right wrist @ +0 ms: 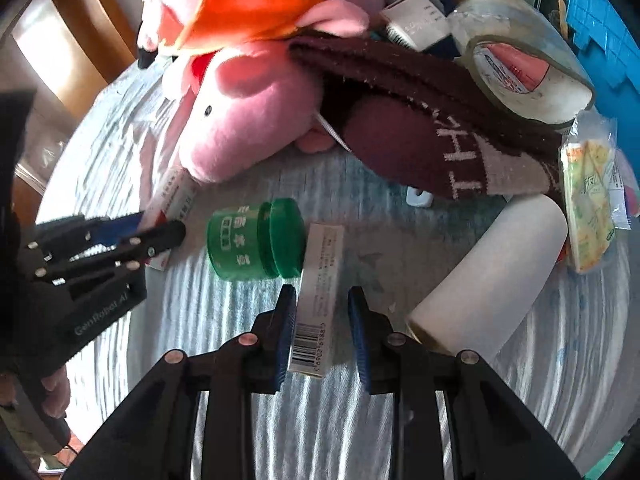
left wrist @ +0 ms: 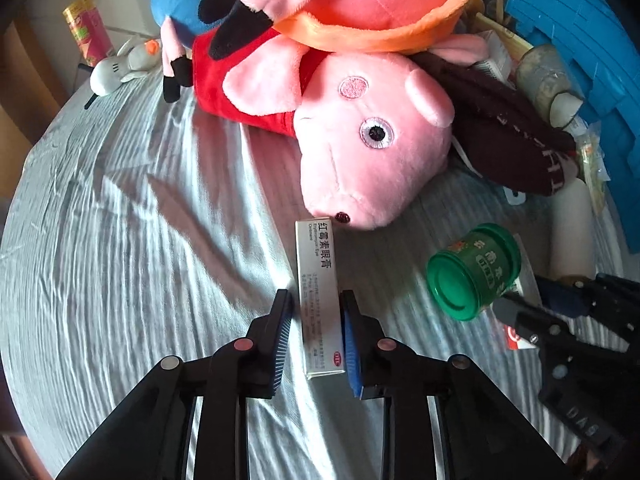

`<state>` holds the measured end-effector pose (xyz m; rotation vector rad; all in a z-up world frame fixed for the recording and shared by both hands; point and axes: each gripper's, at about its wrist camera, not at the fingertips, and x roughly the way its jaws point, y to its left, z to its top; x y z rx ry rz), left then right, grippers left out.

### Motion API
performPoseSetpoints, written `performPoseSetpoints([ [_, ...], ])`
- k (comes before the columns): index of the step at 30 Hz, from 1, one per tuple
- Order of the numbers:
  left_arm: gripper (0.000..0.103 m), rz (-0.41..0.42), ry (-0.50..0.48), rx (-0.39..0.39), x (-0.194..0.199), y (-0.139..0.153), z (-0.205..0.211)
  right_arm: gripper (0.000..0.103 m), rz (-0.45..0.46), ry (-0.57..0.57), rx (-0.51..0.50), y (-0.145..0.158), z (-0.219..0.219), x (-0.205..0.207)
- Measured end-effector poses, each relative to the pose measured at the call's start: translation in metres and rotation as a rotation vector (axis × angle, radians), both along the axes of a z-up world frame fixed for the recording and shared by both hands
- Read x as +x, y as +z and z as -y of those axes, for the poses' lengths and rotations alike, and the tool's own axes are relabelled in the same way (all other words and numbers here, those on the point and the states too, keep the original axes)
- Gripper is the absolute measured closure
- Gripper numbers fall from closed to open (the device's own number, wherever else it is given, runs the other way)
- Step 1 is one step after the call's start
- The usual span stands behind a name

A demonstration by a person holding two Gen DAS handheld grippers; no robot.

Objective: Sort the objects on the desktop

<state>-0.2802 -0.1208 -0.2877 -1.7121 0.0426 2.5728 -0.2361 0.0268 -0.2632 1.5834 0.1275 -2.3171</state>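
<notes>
Striped grey tablecloth (left wrist: 120, 240); left gripper (left wrist: 316, 304) and right gripper (right wrist: 322, 300) fingers open, each astride a lying carton.

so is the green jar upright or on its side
On its side. The green jar lies on the cloth with its lid facing sideways toward a box; the left view shows its round base.

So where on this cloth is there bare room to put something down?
The widest bare stretch of grey cloth lies left of the ointment box, below the pink pig plush. It is crowded to the right: green jar, white roll, brown sock, tape roll and blue crate.
</notes>
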Motion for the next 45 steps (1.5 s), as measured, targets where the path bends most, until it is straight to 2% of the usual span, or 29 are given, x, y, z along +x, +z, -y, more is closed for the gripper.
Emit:
performPoseSetpoints([
  [3,0.085,-0.005,0.008,0.003,-0.003,0.005,0.003,0.077,0.005,-0.006,0.012,0.0,-0.002,-0.001],
  [4,0.085,-0.007,0.011,0.004,-0.004,0.006,0.004,0.082,0.01,-0.006,0.016,0.001,-0.002,-0.001],
  [7,0.085,-0.04,0.015,0.018,-0.006,0.022,0.008,0.083,0.004,-0.002,0.002,0.01,-0.007,0.001],
  [14,0.085,-0.089,0.002,0.056,-0.01,0.05,0.011,0.083,-0.059,0.017,-0.025,0.05,-0.022,0.006],
  [17,0.085,-0.122,-0.012,0.067,0.009,0.081,0.038,0.083,-0.078,0.022,-0.031,0.061,-0.016,0.004],
  [20,0.085,-0.128,-0.017,0.079,0.034,0.073,0.053,0.083,-0.085,0.023,-0.032,0.064,-0.003,0.001],
  [22,0.077,-0.113,-0.024,0.093,0.056,0.065,0.047,0.083,-0.072,0.009,-0.044,0.058,-0.005,0.006],
  [24,0.033,-0.11,-0.011,0.084,0.078,0.061,0.046,0.083,-0.059,-0.004,-0.055,0.053,-0.007,0.011],
  [25,0.028,-0.119,-0.002,0.068,0.083,0.061,0.048,0.083,-0.052,-0.011,-0.061,0.05,-0.008,0.013],
  [27,0.027,-0.126,0.01,0.043,0.089,0.059,0.051,0.082,-0.039,-0.025,-0.073,0.045,-0.009,0.018],
  [29,0.027,-0.106,0.012,0.038,0.086,0.052,0.053,0.069,-0.023,-0.033,-0.081,0.038,-0.011,0.023],
  [30,0.027,-0.096,0.01,0.039,0.085,0.048,0.051,0.051,-0.01,-0.03,-0.082,0.034,-0.012,0.024],
  [31,0.027,-0.088,0.006,0.041,0.084,0.044,0.049,0.038,-0.008,-0.025,-0.082,0.032,-0.011,0.026],
  [32,0.027,-0.081,0.0,0.042,0.084,0.041,0.047,0.035,-0.012,-0.019,-0.081,0.031,-0.01,0.028],
  [43,0.028,-0.023,-0.082,0.06,0.078,0.008,0.021,0.033,-0.02,0.012,-0.089,0.03,0.001,0.032],
  [44,0.03,-0.011,-0.092,0.06,0.076,0.003,0.018,0.033,-0.017,0.009,-0.086,0.029,0.0,0.032],
  [45,0.037,0.0,-0.102,0.06,0.074,-0.002,0.015,0.033,-0.013,0.006,-0.084,0.027,-0.001,0.032],
])
